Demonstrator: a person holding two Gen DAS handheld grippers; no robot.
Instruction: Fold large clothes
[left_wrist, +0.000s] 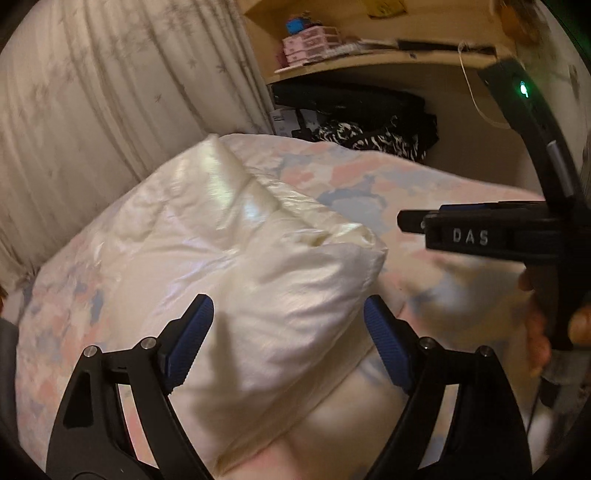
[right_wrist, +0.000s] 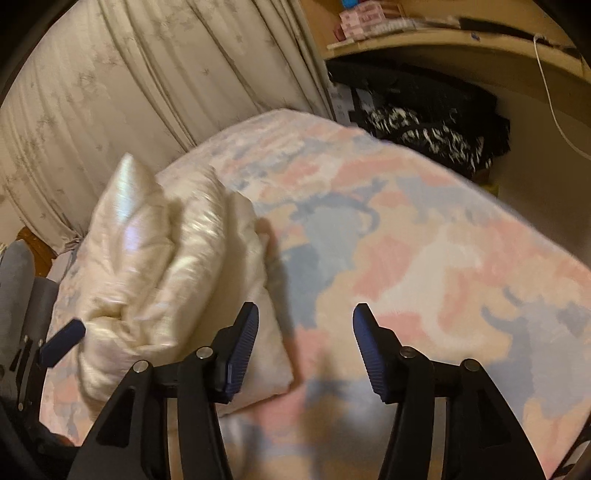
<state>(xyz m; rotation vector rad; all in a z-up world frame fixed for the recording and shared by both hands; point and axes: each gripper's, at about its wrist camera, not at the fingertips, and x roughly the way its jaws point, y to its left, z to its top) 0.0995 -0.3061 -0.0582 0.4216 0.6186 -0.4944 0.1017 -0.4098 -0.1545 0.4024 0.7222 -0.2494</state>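
A cream padded garment (left_wrist: 236, 258), folded into a bundle, is laid on a pastel patterned blanket (left_wrist: 424, 177) on the bed. The left gripper (left_wrist: 288, 325) is held above its near end, jaws wide apart, nothing clamped. The right gripper (right_wrist: 304, 325) is held over bare blanket just right of the bundle, jaws apart, nothing between them. A curtain (left_wrist: 110, 92) is seen far left, a shelf (left_wrist: 369, 55) far right.

A home bedroom is indicated. A bed (right_wrist: 424, 240) is covered with a pink, blue and cream patterned spread, and pale patterned curtains (left_wrist: 92, 110) hang beside it. A wooden shelf (left_wrist: 369, 62) cluttered with small boxes is seen behind, dark bags (left_wrist: 362, 118) stowed beneath.
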